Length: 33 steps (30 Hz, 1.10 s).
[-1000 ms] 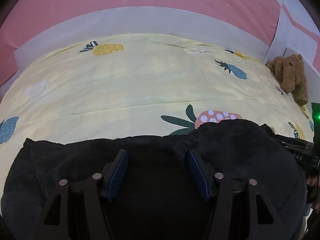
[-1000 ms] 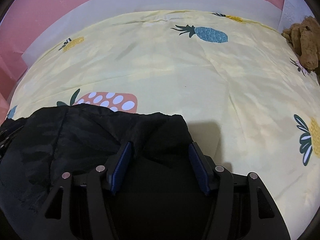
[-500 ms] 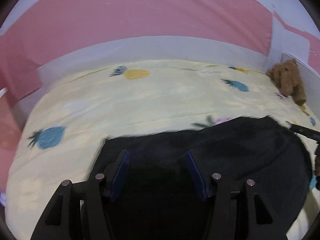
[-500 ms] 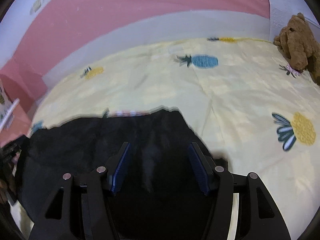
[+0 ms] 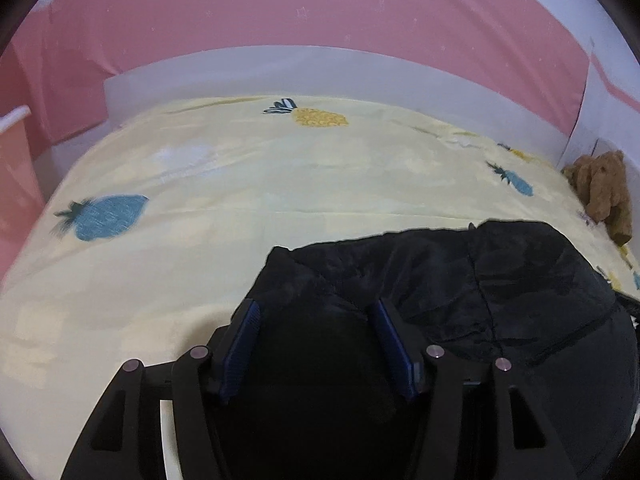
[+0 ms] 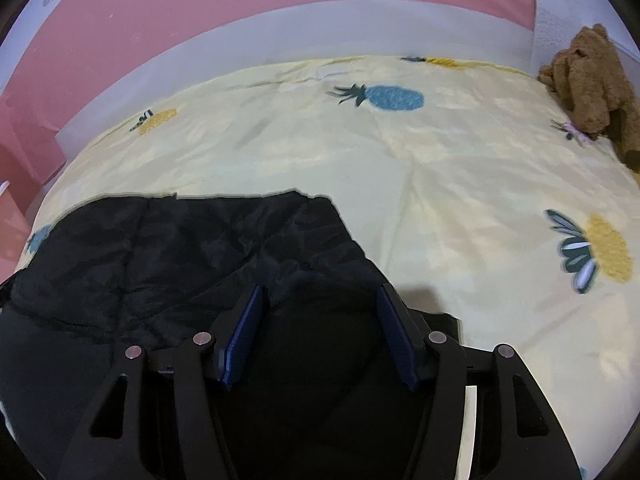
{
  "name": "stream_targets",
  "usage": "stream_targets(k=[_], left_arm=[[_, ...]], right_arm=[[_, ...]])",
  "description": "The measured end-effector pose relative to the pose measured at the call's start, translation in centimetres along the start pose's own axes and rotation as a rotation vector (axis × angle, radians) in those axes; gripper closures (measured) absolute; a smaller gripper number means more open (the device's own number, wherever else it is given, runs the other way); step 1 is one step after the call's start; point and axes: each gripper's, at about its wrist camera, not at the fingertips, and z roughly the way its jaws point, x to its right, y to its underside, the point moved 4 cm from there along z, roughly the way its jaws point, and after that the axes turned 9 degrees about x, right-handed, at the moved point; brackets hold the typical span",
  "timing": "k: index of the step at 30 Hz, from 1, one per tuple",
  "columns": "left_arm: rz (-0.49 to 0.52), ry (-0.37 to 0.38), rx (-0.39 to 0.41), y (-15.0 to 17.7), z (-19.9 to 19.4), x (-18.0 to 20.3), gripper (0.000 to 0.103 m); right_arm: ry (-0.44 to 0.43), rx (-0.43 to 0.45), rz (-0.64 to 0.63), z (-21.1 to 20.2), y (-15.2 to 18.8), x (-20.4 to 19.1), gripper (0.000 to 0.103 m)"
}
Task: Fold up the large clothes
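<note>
A large black garment (image 5: 460, 280) lies folded on the yellow pineapple-print bedsheet (image 5: 240, 184). In the left wrist view my left gripper (image 5: 316, 312) hovers over the garment's left corner, fingers wide apart, nothing between the blue pads (image 5: 240, 344). In the right wrist view the garment (image 6: 180, 248) spreads to the left; my right gripper (image 6: 320, 300) is over its right corner, fingers apart, with dark cloth below and between them but not pinched.
A brown teddy bear (image 6: 592, 80) sits at the bed's far right corner, also seen in the left wrist view (image 5: 604, 192). A white bed rail (image 5: 320, 68) and pink wall (image 5: 320, 8) lie behind. A pink box (image 5: 16, 152) stands at far left.
Both grippers have lifted and drawn back from the garment, so more of the bed and wall shows. The left gripper has shifted toward the garment's left corner. The jaws stay open.
</note>
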Motion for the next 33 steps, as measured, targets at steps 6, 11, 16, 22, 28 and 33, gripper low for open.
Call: stream_targets(k=[6,11,16,22,28,33], left_arm=[[0.064,0.096,0.095,-1.6,-7.4,4.5,0.044],[0.13,0.254,0.008,0.3,-7.0,11.6,0.044],[0.111,0.237,-0.087,2.3,-2.5,12.1,0.044],[0.14,0.185,-0.095,2.8,-0.4,12.6,0.044],[0.146,0.187,-0.101,1.1,-3.3,12.1,0.046],[0.132,0.114,-0.012,-0.1,-6.6,6.9,0.046]], right_arm=[[-0.127,0.092,-0.084,-7.9,-1.1,-4.4,0.044],[-0.184,-0.04,-0.204,-6.1,1.5,-9.6,0.044],[-0.197,-0.147,-0.208,-2.3,2.4,-9.2,0.044],[-0.156,-0.191,-0.244,-0.2,2.6,-9.5,0.044],[-0.186,-0.148,-0.183,-3.4,1.1,-8.5,0.044],[-0.114,-0.087,-0.15,-5.8,0.2,-4.3,0.044]])
